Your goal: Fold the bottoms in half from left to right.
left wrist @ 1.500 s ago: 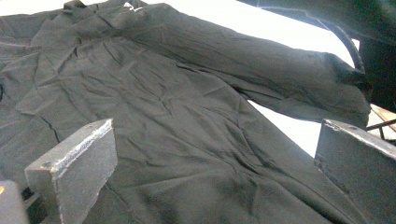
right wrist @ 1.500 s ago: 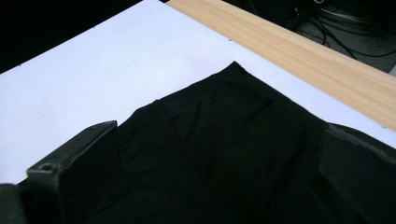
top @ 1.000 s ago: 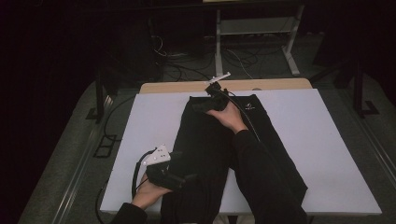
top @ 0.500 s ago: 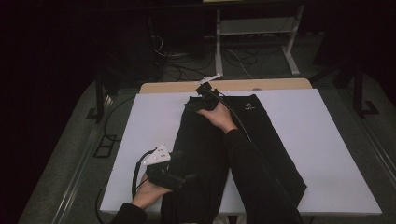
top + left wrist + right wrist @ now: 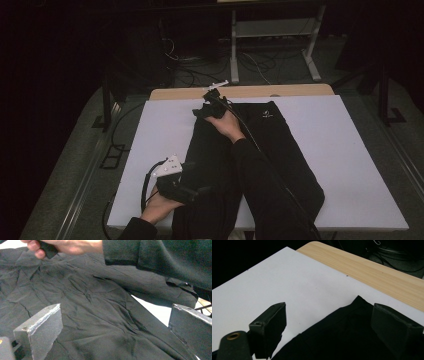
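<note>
Trousers [image 5: 235, 165] of black cloth lie flat along the middle of the white board [image 5: 345, 150], waist at the far end, one leg folded over the other (so I judge the folding only begun). The right gripper [image 5: 202, 111] reaches the far-left waist corner; its jaws have just been closing, the corner between them, not yet pinched. The left gripper [image 5: 202, 190] hovers wide over the near leg. Count: one garment, two grippers, one board.
</note>
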